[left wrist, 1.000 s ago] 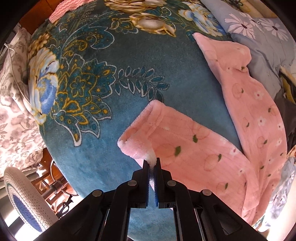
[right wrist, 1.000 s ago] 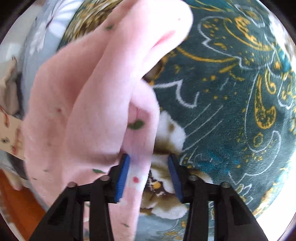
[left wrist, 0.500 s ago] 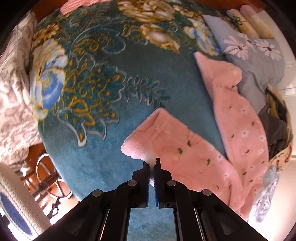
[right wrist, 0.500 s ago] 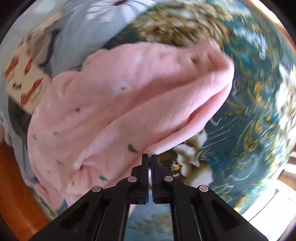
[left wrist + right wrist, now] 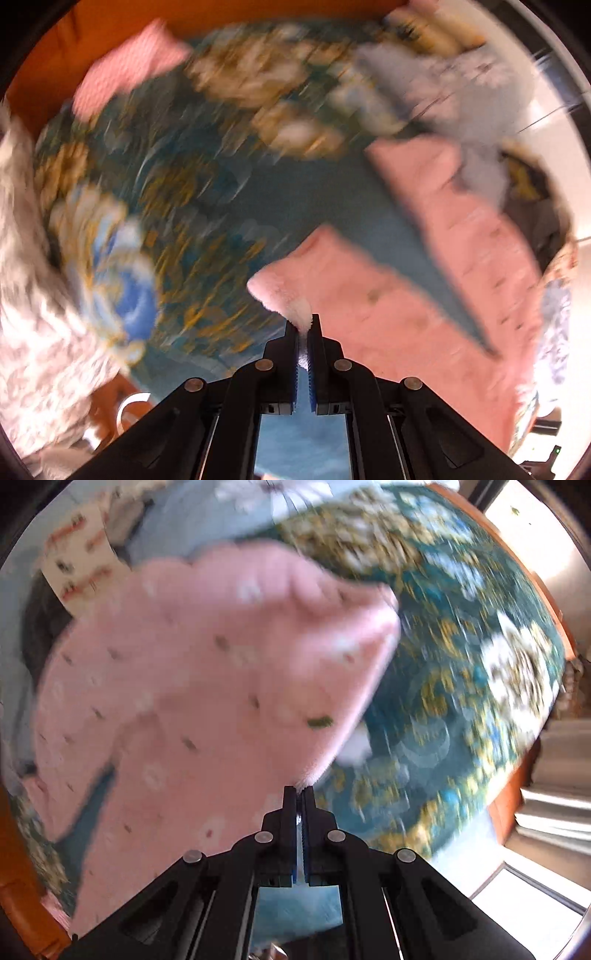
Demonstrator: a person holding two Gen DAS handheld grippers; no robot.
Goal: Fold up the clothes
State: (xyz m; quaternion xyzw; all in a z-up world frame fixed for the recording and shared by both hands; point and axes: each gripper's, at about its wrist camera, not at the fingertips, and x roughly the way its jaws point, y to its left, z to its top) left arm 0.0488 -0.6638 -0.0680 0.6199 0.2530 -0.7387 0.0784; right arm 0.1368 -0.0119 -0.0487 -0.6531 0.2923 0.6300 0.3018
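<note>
The left gripper (image 5: 303, 326) has its jaws clamped on a fluffy corner of the pink fleece garment (image 5: 399, 302), a tuft of the pale pile squeezed up between the blue pads. From that pinched corner the cloth runs away to the right in a broad band, then turns back up as a second pink strip, the two strips framing a wedge of the teal floral blanket (image 5: 229, 206) that covers the bed. In the right wrist view the right gripper (image 5: 303, 792) is likewise closed on the garment's edge, the jaws meeting with only the hem's fuzzy rim caught at their tips. The pink fleece garment (image 5: 207, 686), dotted with small green leaves and pale blossoms, spreads up and to the left from there, lifted clear of the blanket near the jaws and draping down farther off. Beyond it lie a grey-blue cloth with white daisies (image 5: 221, 520) and a cream fabric with red print (image 5: 79, 561). Both views are smeared by motion blur, so fine detail in the blanket pattern is lost. An orange wooden bed frame (image 5: 110, 33) borders the blanket's far edge.
</note>
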